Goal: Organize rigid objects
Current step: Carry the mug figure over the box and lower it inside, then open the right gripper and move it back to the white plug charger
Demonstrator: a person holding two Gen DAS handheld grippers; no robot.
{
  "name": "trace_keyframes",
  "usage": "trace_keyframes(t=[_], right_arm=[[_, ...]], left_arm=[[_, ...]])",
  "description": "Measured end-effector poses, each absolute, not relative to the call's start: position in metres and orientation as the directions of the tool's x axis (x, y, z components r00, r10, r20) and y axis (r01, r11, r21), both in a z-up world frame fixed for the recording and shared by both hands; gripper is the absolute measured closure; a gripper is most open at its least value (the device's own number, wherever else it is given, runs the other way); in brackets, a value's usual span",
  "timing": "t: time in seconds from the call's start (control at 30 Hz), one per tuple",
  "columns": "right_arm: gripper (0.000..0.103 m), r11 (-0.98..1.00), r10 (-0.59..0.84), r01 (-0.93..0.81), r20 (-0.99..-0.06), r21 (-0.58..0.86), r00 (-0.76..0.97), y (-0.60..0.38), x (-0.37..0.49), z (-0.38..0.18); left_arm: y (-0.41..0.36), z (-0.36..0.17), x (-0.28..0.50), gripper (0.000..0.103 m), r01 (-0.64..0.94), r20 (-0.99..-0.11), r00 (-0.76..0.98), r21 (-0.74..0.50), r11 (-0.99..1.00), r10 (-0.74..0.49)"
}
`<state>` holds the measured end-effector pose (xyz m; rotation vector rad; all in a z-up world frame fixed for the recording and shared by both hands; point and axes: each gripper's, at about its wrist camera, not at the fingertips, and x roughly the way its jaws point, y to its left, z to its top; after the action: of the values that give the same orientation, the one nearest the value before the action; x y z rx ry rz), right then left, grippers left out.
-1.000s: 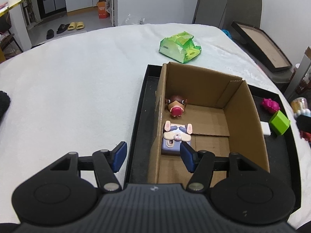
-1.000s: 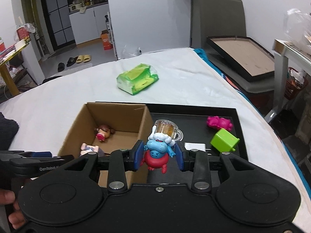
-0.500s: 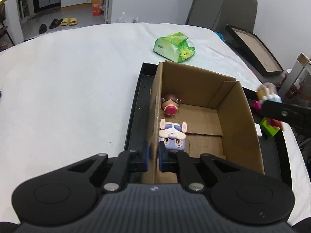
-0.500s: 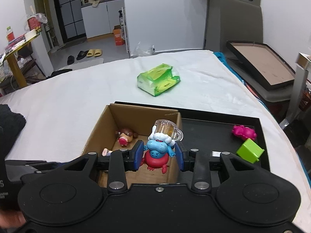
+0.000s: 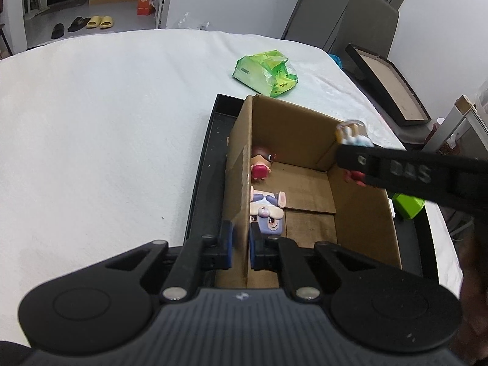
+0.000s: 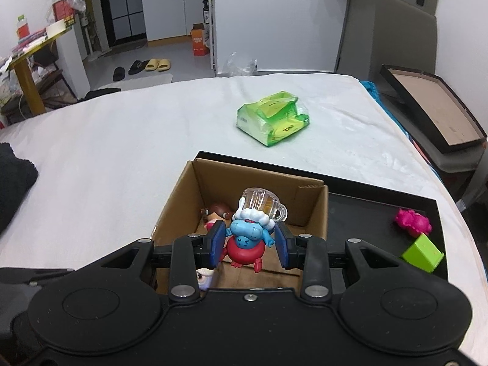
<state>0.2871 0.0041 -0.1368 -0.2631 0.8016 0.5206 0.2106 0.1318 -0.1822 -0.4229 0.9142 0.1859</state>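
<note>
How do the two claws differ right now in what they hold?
The left claw pinches the cardboard box by its side wall, low at the rim; the right claw carries a blue toy figure above the open box. The left's load rests in the black tray; the right's hangs free. Both are shut.

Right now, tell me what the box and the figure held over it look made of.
Box: brown corrugated cardboard, matte, with raw edges and folded flaps. Blue figure in the right gripper: probably glossy moulded plastic; the mug on top looks like clear plastic.

Right tool (image 5: 353, 164) hides most of blue figurine (image 5: 355, 135)
</note>
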Motion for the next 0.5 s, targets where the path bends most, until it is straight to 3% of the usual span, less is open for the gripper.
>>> trace_keyframes(t=[0.1, 0.13, 0.17, 0.5], right_arm=[[0.062, 0.843, 0.333, -0.535, -0.724, -0.059, 0.604, 0.012, 0.292, -0.138], [0.047, 0.851, 0.306, -0.52, -0.73, -0.078, 0.611, 0.013, 0.294, -0.14], [0.043, 0.856, 0.293, -0.51, -0.732, -0.085, 0.615, 0.013, 0.295, -0.142], [0.044, 0.875, 0.284, -0.482, -0.752, -0.051, 0.595, -0.02, 0.287, -0.15]], left_arm=[[0.136, -0.184, 0.21, 0.093, -0.336, -0.796, 0.604, -0.296, 0.894, -0.036], [0.138, -0.184, 0.21, 0.093, -0.338, -0.795, 0.605, -0.305, 0.89, -0.043], [0.139, -0.184, 0.21, 0.093, -0.338, -0.794, 0.606, -0.31, 0.889, -0.047], [0.139, -0.185, 0.211, 0.092, -0.338, -0.79, 0.611, -0.317, 0.886, -0.05]])
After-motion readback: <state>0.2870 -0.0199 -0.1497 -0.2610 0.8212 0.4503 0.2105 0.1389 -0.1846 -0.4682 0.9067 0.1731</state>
